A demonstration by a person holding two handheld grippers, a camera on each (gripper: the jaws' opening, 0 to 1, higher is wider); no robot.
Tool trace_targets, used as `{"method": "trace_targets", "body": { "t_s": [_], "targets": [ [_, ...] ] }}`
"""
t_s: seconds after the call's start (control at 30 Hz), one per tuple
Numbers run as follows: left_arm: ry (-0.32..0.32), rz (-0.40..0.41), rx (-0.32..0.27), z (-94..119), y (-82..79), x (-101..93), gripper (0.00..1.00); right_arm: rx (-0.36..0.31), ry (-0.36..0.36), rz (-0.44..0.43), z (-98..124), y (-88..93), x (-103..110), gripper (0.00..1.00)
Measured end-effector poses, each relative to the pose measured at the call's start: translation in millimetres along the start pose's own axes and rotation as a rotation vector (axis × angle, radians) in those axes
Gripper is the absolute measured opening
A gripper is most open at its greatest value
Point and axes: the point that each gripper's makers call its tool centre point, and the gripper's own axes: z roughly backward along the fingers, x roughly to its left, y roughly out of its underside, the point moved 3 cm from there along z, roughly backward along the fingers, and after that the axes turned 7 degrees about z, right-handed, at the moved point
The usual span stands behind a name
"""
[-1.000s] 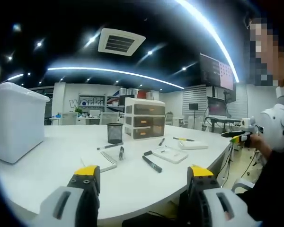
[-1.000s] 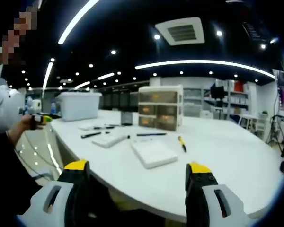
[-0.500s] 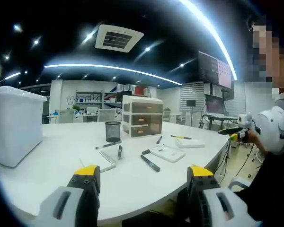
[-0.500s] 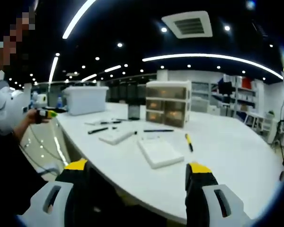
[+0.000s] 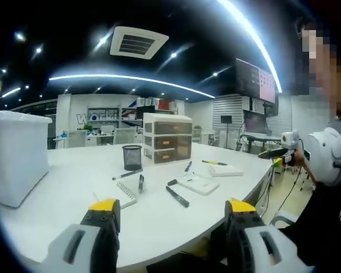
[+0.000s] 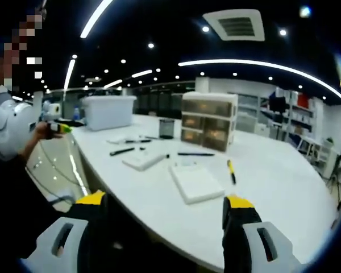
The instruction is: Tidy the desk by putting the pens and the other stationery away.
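Note:
My left gripper point(image 5: 171, 215) is open with nothing between its jaws, short of the white desk's point(image 5: 74, 196) near edge. On the desk lie a spiral notebook point(image 5: 120, 193), a black marker point(image 5: 177, 196), a pen point(image 5: 128, 174), a white pad point(image 5: 196, 183) and a yellow pen point(image 5: 214, 163). A black mesh pen cup point(image 5: 132, 157) stands beside a small drawer unit point(image 5: 167, 139). My right gripper point(image 6: 165, 209) is open too, facing a white pad point(image 6: 194, 182), a yellow pen point(image 6: 231, 170), a black pen point(image 6: 196, 154) and a marker point(image 6: 121, 151).
A large white bin point(image 5: 17, 156) stands at the desk's left end, and I also see the bin point(image 6: 109, 111) from the other side. A person's hand holds my right gripper point(image 5: 273, 153) off the desk's right edge. The desk curves round.
Both views have shifted a little with the hands, looking slightly more down on the desk. Nothing on the desk has moved, and both grippers remain open.

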Motion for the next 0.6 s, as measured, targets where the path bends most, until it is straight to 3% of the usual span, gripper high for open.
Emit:
{"method": "trace_targets", "body": {
  "t_s": [0.6],
  "targets": [
    [0.004, -0.052, 0.078, -2.1, -17.4, -4.4, 0.75, 0.081, -0.047, 0.009, 1.0, -5.1, -3.7, 0.78]
  ]
}}
